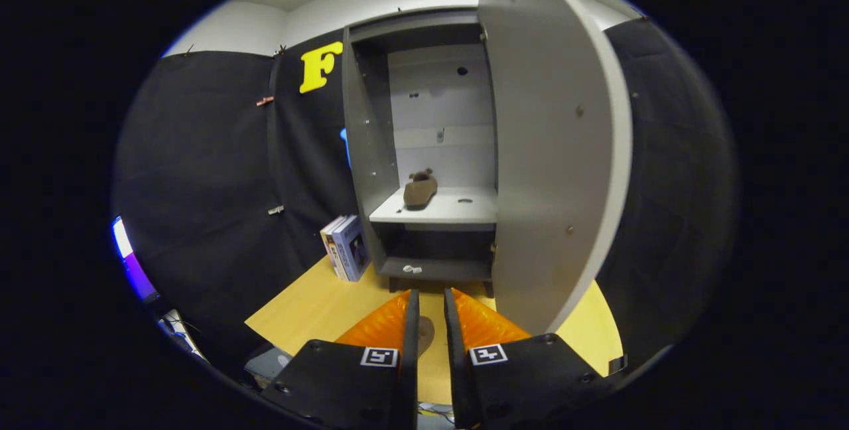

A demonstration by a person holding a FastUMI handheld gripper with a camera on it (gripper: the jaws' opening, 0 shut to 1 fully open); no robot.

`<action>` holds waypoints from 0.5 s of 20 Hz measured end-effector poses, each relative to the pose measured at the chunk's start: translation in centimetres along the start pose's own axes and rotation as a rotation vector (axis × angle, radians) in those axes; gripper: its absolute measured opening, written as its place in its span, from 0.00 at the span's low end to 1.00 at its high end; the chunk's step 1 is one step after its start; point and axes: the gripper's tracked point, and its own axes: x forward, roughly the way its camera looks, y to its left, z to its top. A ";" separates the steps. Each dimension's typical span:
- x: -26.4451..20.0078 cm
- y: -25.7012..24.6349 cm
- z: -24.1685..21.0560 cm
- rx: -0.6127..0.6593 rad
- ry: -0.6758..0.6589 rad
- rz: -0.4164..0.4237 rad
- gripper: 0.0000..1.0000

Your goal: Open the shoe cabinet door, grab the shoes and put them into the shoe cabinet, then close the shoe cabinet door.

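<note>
The grey shoe cabinet [367,151] stands on the far side of a yellow table [312,310], well beyond my fingers. Its door [550,151] is swung wide open to the right, with its edge reaching toward me. A brown shoe [419,190] lies on the cabinet's middle shelf [457,210], toward the left side. My gripper [431,294] is low over the table in front of the cabinet. Its fingers are drawn close together with only a narrow slit between them, and nothing is held.
A couple of boxed books [345,247] lean against the cabinet's left side on the table. A small white item [412,269] lies on the cabinet's bottom shelf. A round brown mark [425,335] shows on the table between my fingers.
</note>
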 end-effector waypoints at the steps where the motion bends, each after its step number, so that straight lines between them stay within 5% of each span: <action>1: 1.2 0.6 -1.3 0.010 0.035 -0.005 0.25; 10: 12.0 5.8 -12.8 0.154 0.324 -0.145 0.25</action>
